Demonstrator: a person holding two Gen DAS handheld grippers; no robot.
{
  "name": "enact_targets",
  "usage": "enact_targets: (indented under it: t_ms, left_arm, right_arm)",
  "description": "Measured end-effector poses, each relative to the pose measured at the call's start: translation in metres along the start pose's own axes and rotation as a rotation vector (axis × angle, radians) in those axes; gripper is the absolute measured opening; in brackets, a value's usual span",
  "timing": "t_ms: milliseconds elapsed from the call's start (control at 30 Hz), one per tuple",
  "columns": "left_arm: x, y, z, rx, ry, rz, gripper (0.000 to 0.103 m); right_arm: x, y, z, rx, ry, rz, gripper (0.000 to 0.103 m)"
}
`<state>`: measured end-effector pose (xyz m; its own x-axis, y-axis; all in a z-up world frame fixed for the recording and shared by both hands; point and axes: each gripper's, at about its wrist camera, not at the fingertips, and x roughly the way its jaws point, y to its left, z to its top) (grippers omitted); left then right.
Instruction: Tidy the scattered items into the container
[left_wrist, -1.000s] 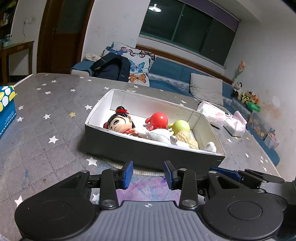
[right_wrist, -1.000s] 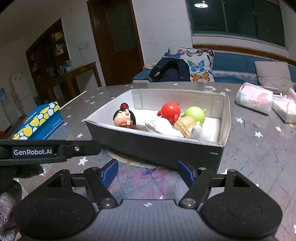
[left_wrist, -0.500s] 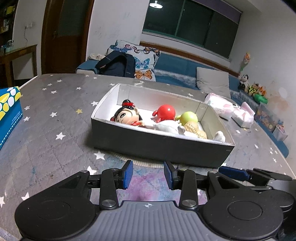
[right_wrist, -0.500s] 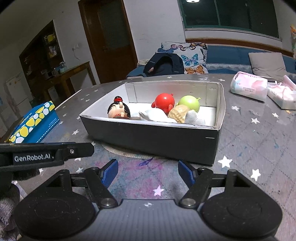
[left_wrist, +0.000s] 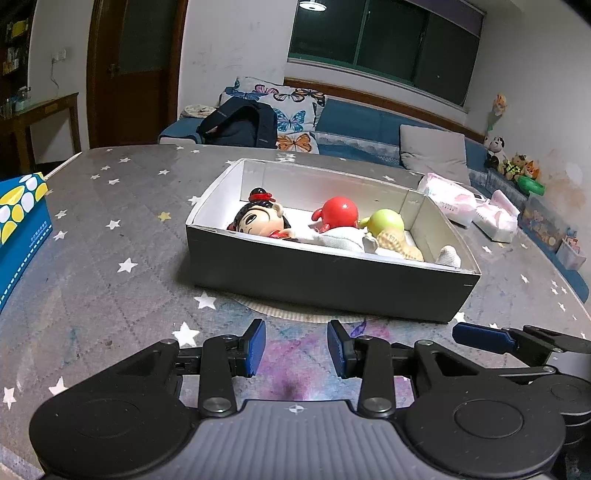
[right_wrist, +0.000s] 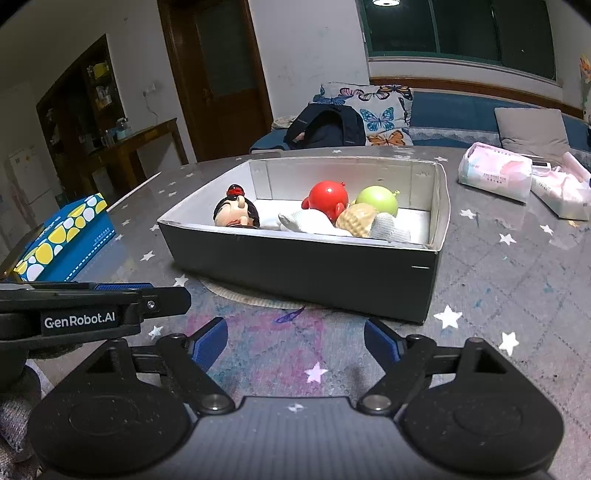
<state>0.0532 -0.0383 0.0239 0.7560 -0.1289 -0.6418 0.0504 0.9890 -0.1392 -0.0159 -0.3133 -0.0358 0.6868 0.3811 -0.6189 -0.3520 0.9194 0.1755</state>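
On the star-print table, the grey box (left_wrist: 325, 280) lies straight ahead of both empty claws, long side facing them, 4 toys inside. Left gripper (left_wrist: 295, 349) stands narrowly parted, right gripper (right_wrist: 295, 341) wide open, about equally near.

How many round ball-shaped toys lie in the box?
2: the red ball toy in the middle toward the back wall, the green ball toy beside it. Others may hide under the white cloth.
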Motion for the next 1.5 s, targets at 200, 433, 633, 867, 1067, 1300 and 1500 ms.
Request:
enact_targets:
  t_ms: [200, 433, 633, 867, 1067, 1300, 1500]
  left_arm:
    - [0.002, 0.001, -0.002, 0.008, 0.006, 0.015, 0.039]
    - [0.004, -0.001, -0.002, 0.030, 0.000, 0.042, 0.039]
    - [0.010, -0.004, -0.005, 0.064, 0.006, 0.083, 0.039]
    - [0.016, -0.004, -0.009, 0.076, 0.028, 0.103, 0.039]
    - [0.020, -0.005, -0.009, 0.090, 0.037, 0.114, 0.039]
    - [0.025, -0.003, -0.006, 0.097, 0.046, 0.124, 0.039]
    - [0.029, -0.002, -0.005, 0.099, 0.055, 0.127, 0.039]
  right_arm:
    - [0.002, -0.004, -0.003, 0.009, 0.007, -0.012, 0.086]
    - [0.003, -0.006, -0.003, 0.017, 0.009, -0.019, 0.086]
    - [0.007, -0.006, -0.003, 0.017, 0.022, -0.027, 0.086]
    - [0.013, -0.007, -0.004, 0.019, 0.038, -0.039, 0.092]
    - [0.015, -0.006, -0.002, 0.013, 0.041, -0.042, 0.095]
    - [0.022, -0.008, -0.002, 0.019, 0.059, -0.046, 0.096]
    - [0.025, -0.009, -0.001, 0.020, 0.068, -0.052, 0.097]
